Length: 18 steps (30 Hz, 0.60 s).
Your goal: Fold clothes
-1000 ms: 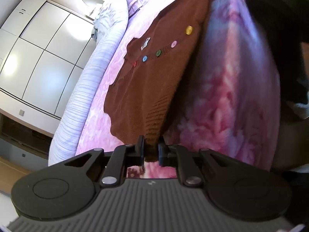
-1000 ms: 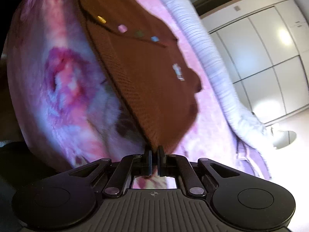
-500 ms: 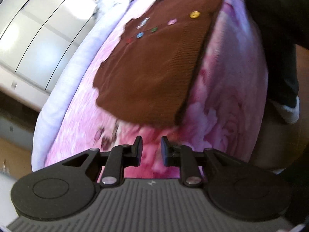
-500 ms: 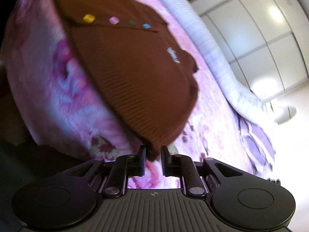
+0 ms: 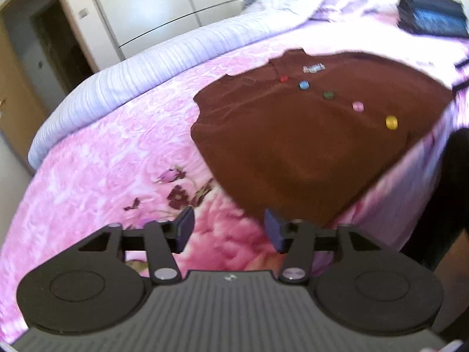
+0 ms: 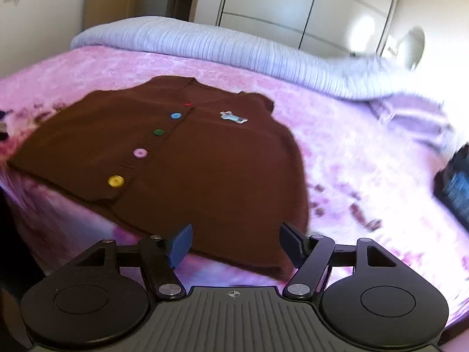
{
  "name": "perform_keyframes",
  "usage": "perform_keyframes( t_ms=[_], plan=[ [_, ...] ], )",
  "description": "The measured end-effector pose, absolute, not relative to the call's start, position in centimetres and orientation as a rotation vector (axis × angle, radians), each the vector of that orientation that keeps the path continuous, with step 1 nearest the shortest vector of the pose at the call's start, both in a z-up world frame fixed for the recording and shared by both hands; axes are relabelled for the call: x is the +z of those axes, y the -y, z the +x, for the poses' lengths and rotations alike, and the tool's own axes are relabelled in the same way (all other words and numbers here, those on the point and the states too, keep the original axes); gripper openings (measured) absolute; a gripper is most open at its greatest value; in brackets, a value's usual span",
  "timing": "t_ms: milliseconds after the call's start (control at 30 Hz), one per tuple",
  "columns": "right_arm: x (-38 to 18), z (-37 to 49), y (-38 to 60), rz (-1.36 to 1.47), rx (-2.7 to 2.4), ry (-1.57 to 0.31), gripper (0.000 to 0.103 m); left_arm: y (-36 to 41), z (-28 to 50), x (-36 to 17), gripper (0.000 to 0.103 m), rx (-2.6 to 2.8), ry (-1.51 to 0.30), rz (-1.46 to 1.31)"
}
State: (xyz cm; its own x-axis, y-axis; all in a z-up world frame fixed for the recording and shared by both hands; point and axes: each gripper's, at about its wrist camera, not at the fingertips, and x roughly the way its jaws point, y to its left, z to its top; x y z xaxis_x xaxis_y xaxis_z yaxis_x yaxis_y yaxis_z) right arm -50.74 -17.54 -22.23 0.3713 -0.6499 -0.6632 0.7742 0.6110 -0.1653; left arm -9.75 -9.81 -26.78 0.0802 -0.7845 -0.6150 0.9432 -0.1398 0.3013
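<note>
Right wrist view: the cardigan [image 6: 211, 158] lies flat on the pink blanket [image 6: 351, 152], hem just ahead of the fingers, neckline pointing away from them toward the white bedding roll [image 6: 234, 44]. Five buttons [image 6: 140, 153] run along that long axis: yellow nearest, then pink, green, blue, red. One small pale badge [image 6: 233, 117] sits on the chest; its writing is too blurred to read. The right gripper [image 6: 234, 243] has just been opening, jaws wide, nothing pinched between them. Left wrist view: the left gripper [image 5: 228, 228] has just been opening too, empty, with the cardigan [image 5: 293, 146] ahead and right of its fingers. Beyond lies one dark object [image 5: 433, 17], blurred.
</note>
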Motion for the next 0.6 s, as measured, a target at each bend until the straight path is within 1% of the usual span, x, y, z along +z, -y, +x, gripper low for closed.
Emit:
perform_keyframes(
  t_ms=[33, 67, 133, 267, 333, 600],
  plan=[
    [-21.9, -50.7, 17.7, 0.211, -0.916, -0.760, 0.071, 10.0, -10.0, -26.6, 0.064, -1.519, -0.276, 0.773],
    [-21.8, -50.7, 17.7, 0.250, -0.918, -0.758, 0.072, 10.0, -10.2, -26.5, 0.069, -1.518, -0.292, 0.750],
    [-21.8, -50.8, 18.0, 0.334, -0.905, -0.756, 0.075, 10.0, -10.6, -26.3, 0.070, -1.526, -0.324, 0.707],
    [-21.8, -51.4, 19.1, 0.456, -0.880, -0.765, 0.076, 10.3, -11.8, -26.7, 0.071, -1.519, -0.385, 0.689],
    [-21.6, -51.5, 19.3, 0.460, -0.884, -0.775, 0.076, 10.4, -12.2, -26.9, 0.071, -1.519, -0.406, 0.691],
    [-22.2, -51.1, 19.7, 0.466, -0.886, -0.780, 0.076, 10.3, -12.5, -27.4, 0.071, -1.489, -0.381, 0.752]
  ],
)
